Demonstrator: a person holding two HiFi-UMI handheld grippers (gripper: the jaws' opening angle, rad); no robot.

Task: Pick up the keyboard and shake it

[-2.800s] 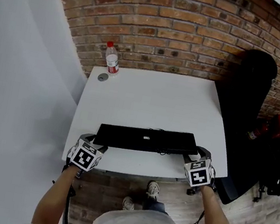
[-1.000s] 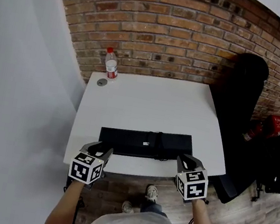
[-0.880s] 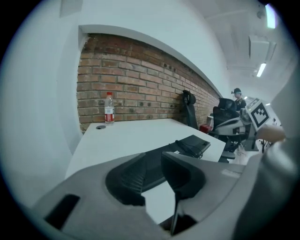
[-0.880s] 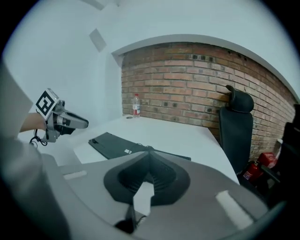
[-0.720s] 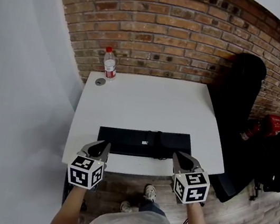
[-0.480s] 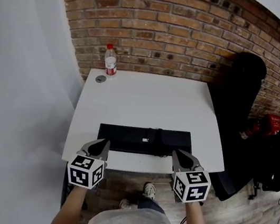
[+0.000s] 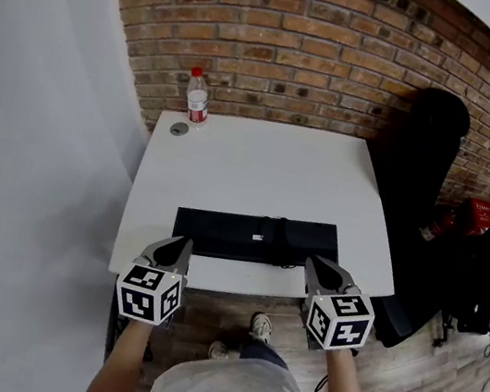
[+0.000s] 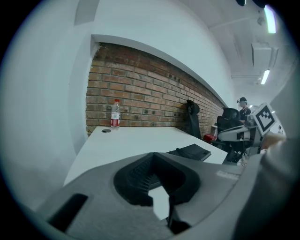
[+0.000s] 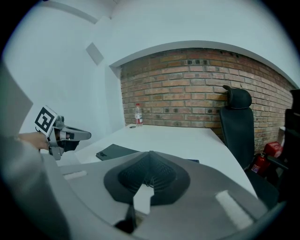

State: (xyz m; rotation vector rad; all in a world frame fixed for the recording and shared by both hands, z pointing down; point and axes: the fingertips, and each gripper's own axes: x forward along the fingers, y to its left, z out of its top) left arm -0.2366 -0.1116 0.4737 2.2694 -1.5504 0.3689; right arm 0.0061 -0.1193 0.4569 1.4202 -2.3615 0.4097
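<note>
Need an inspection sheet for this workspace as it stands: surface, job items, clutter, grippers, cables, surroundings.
Surface: white table, mostly bare.
Job's things: black keyboard lying flat near the table's front edge, held by neither gripper.
Clutter: bottle upright at the far left corner; small round object beside it.
Grippers: left gripper and right gripper both shut and empty, near the keyboard's front corners.
Cables: what looks like a dark cord across the keyboard's middle; not certain.
Surroundings: brick wall behind, black chair on the right, red fire extinguisher on the floor.
</note>
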